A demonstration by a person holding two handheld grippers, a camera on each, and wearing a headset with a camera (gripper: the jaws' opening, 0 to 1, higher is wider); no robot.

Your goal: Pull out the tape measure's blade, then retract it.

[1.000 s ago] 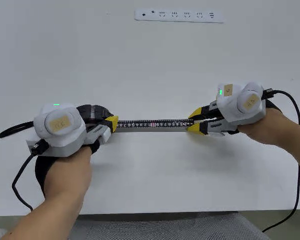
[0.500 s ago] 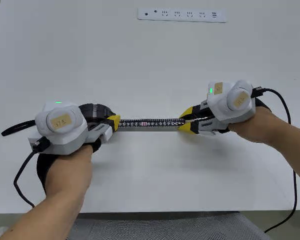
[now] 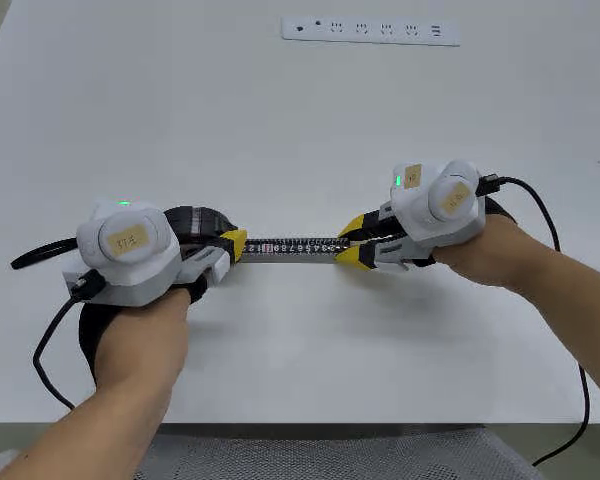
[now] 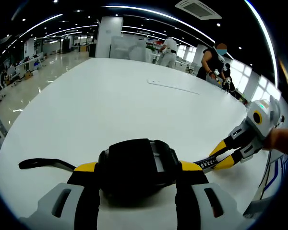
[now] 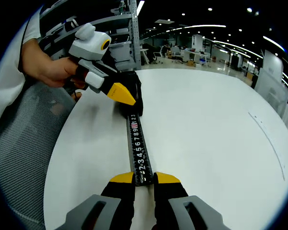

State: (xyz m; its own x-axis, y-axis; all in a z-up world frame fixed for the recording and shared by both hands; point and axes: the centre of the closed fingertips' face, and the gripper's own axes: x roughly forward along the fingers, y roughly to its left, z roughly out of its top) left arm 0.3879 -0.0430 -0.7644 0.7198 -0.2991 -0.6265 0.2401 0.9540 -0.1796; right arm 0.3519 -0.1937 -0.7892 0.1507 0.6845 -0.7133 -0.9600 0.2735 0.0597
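Observation:
A black tape measure case [image 3: 192, 226] [image 4: 138, 165] [image 5: 130, 91] rests on the white table, and my left gripper [image 3: 227, 243] [image 4: 138, 167] is shut on it. Its black blade [image 3: 290, 245] [image 5: 138, 153] with white numbers runs out to the right. My right gripper [image 3: 351, 242] [image 5: 145, 179] is shut on the blade's end, yellow fingertips [image 5: 167, 178] on either side. In the left gripper view the right gripper [image 4: 220, 155] sits at the far right with the blade [image 4: 205, 164] between its tips.
A white power strip [image 3: 370, 30] [image 4: 172, 86] lies at the table's far edge. A black strap [image 3: 42, 253] [image 4: 41, 164] trails left from the case. Cables hang off both grippers. A mesh chair [image 5: 24, 158] stands by the near edge. People stand beyond the table in the left gripper view.
My right gripper has moved left toward the case, and the exposed blade has grown shorter. The left gripper keeps its hold on the case.

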